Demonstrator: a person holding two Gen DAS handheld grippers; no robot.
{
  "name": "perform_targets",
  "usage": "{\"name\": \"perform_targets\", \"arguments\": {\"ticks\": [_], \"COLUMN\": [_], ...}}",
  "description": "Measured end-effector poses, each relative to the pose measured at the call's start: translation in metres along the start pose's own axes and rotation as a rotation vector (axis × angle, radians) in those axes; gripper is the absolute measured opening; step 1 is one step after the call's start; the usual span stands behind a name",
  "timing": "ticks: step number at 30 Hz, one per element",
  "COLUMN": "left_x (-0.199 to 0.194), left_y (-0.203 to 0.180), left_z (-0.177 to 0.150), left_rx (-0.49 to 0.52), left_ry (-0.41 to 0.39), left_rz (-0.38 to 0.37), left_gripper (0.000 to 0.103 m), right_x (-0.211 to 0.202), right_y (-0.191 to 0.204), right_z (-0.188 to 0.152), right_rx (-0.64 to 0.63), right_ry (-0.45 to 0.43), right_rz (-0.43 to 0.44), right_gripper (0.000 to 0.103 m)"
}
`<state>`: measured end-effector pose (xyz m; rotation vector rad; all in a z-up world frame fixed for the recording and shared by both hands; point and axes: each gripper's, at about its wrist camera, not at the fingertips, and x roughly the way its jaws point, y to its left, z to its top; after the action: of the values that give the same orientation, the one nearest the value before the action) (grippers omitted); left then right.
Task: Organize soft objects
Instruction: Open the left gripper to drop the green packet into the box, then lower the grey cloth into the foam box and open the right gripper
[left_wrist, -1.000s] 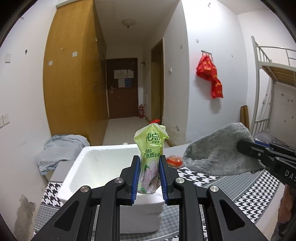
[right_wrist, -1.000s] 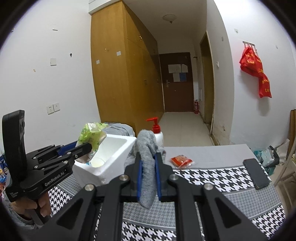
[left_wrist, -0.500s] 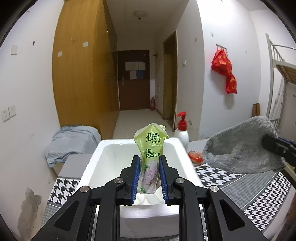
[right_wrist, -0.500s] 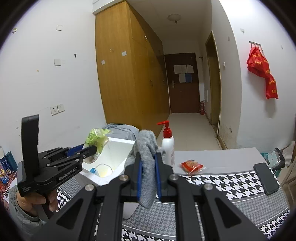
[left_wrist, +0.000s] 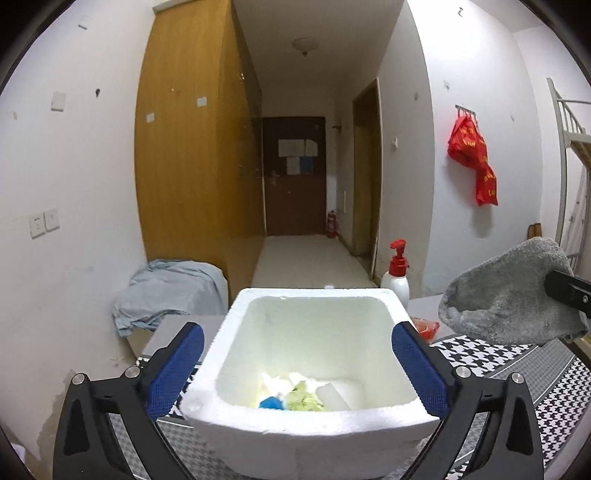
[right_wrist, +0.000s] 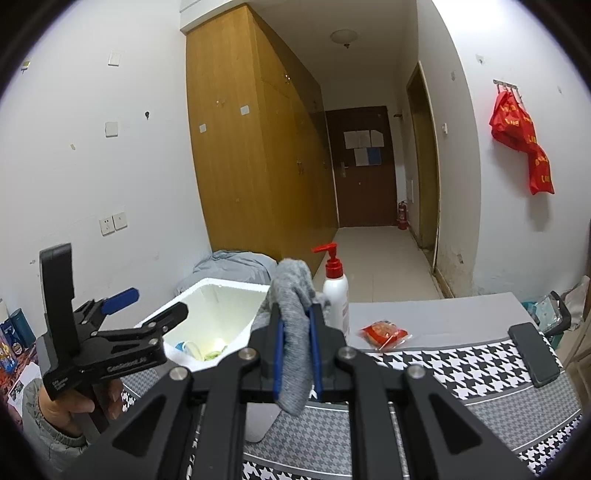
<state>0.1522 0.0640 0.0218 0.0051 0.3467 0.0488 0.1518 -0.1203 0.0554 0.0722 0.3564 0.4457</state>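
Note:
A white foam box (left_wrist: 314, 439) stands on the table; it also shows in the right wrist view (right_wrist: 221, 288). The green tissue pack (left_wrist: 303, 398) lies inside it beside a blue item and a white one. My left gripper (left_wrist: 295, 365) is open wide and empty, just above the box's near rim, its blue pads either side of the box. My right gripper (right_wrist: 295, 347) is shut on a grey cloth (right_wrist: 293, 332) and holds it up to the right of the box; the cloth shows in the left wrist view (left_wrist: 506, 295).
A white pump bottle with a red top (right_wrist: 335, 291) stands behind the box. A red snack packet (right_wrist: 384, 332) and a black phone (right_wrist: 533, 354) lie on the houndstooth table cover (right_wrist: 461, 373). A pale blue cloth heap (left_wrist: 170, 291) lies left of the table.
My left gripper has opened and let go of the green tissue pack, which now lies in the foam box. My right gripper still holds the grey cloth.

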Motion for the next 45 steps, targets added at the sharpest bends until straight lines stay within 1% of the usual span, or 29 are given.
{"name": "perform_targets", "arguments": {"ticks": [5, 13, 16, 20, 25, 32, 39, 45], "left_x": [-0.011, -0.025, -0.029, -0.031, -0.034, -0.039, -0.044, -0.048], "left_y": [0.012, 0.025, 0.029, 0.038, 0.045, 0.059, 0.070, 0.083], "left_z": [-0.003, -0.007, -0.010, -0.015, -0.016, -0.019, -0.023, -0.024], "left_rx": [-0.022, -0.014, -0.011, -0.032, -0.027, -0.045, -0.067, -0.091], "left_ry": [-0.008, -0.018, -0.018, -0.012, -0.015, -0.028, -0.035, -0.048], "left_rz": [0.020, 0.023, 0.026, 0.018, 0.019, 0.035, 0.048, 0.063], "left_gripper": [0.102, 0.102, 0.102, 0.102, 0.102, 0.102, 0.102, 0.102], "right_x": [0.002, 0.008, 0.016, 0.027, 0.041, 0.057, 0.079, 0.090], "right_y": [0.007, 0.027, 0.036, 0.043, 0.054, 0.068, 0.084, 0.089], "right_z": [0.003, 0.011, 0.011, 0.010, 0.010, 0.012, 0.015, 0.012], "right_rx": [0.000, -0.022, -0.036, -0.049, -0.054, -0.069, -0.095, -0.087], "right_ry": [-0.010, -0.013, 0.003, 0.031, 0.054, 0.082, 0.116, 0.148], "right_rz": [0.014, 0.041, 0.047, 0.058, 0.072, 0.079, 0.064, 0.072], "right_gripper": [0.016, 0.016, 0.016, 0.016, 0.016, 0.016, 0.016, 0.016]}}
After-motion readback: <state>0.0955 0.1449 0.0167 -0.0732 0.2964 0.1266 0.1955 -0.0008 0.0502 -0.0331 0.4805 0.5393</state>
